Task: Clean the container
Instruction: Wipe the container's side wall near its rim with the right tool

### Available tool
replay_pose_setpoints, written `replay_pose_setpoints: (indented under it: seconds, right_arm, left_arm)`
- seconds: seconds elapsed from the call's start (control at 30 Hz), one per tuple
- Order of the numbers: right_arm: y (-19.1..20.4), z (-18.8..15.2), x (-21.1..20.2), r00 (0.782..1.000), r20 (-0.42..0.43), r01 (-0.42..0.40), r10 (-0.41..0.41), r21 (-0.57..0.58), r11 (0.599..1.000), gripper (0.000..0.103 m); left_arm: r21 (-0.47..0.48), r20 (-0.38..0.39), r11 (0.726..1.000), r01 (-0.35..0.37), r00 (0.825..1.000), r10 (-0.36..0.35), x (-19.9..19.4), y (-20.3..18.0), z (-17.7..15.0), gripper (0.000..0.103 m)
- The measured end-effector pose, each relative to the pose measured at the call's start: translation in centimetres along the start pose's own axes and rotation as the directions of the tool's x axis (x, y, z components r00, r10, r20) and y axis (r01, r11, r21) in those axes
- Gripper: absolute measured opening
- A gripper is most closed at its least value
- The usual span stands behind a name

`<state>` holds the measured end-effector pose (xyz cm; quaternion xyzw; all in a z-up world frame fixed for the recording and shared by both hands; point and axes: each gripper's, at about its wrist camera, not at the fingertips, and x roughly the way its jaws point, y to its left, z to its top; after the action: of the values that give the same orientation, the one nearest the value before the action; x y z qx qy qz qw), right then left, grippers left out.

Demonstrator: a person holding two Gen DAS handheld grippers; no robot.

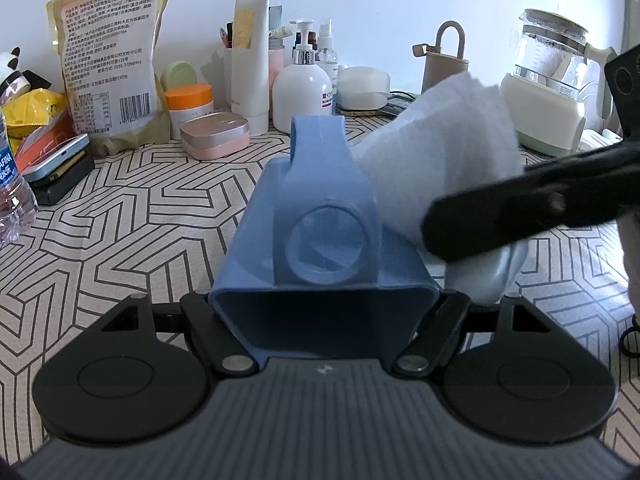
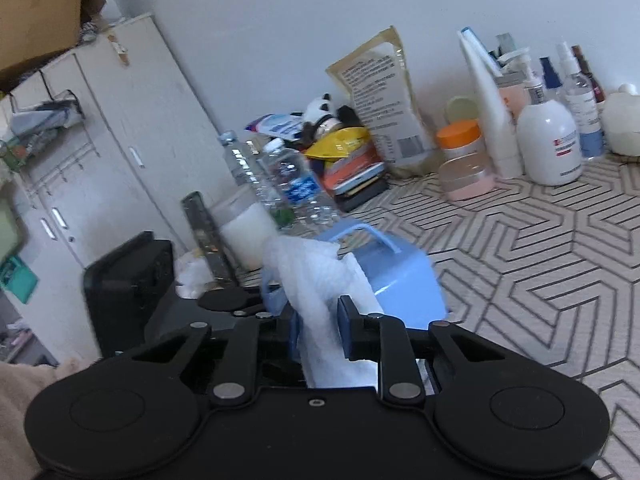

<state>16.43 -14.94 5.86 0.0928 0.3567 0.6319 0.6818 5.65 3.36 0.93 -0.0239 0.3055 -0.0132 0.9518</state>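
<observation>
Two grips carry this moment, and either one failing would spoil the wipe. The left gripper (image 1: 324, 300) is closed on the blue plastic container (image 1: 320, 216), its jaws pressing the two sides of the open mouth, so the container hangs tipped away from the camera above the patterned tablecloth (image 1: 132, 216). The right gripper (image 2: 318, 328) is pinched nearly closed on a white cloth (image 2: 320, 280), whose loose end is bunched against the container's right flank (how firmly it presses cannot be told).

My chief worry is the hold at the mouth: the walls there look smooth and a little flexible, so a hard sideways rub from the cloth could twist the container out of the jaws and drop it on the tablecloth. The cloth might also drag free of its pinch if it catches on the container's handle (image 1: 316, 136). A wide sweep risks knocking the water bottles (image 2: 280, 176) standing close behind.
</observation>
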Motion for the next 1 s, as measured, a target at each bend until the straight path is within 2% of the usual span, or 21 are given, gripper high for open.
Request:
replay_pose_setpoints:
  seconds: [0.23,0.33,0.57,0.73,1.0]
  right_arm:
    - [1.3,-0.3,0.4,0.995,-0.027,-0.098,0.097,-0.012,0.995,0.027]
    - [1.5,-0.5,0.6,0.993,-0.032,-0.115,0.115,-0.007,0.993,0.026]
    - [0.1,-0.3,0.1,0.996,-0.015,-0.089,0.09,0.042,0.995,0.026]
    - [-2.2,-0.3,-0.4,1.0,0.001,-0.021,0.021,0.127,0.992,0.026]
    - [-3.4,-0.6,0.3,0.999,-0.032,0.023,-0.018,0.178,0.984,0.026]
  left_arm:
    - [-0.002,-0.002,1.0,-0.002,1.0,0.002,0.1,0.0,0.0,0.076]
    - [-0.001,-0.002,1.0,-0.003,1.0,0.003,0.1,0.0,0.0,0.076]
    - [-0.002,-0.003,1.0,-0.003,1.0,0.003,0.1,0.0,0.0,0.076]
    - [-0.011,-0.007,1.0,0.006,1.0,-0.006,0.1,0.2,0.0,0.076]
    - [-0.025,-0.015,1.0,0.015,1.0,-0.015,0.2,0.3,0.0,0.076]
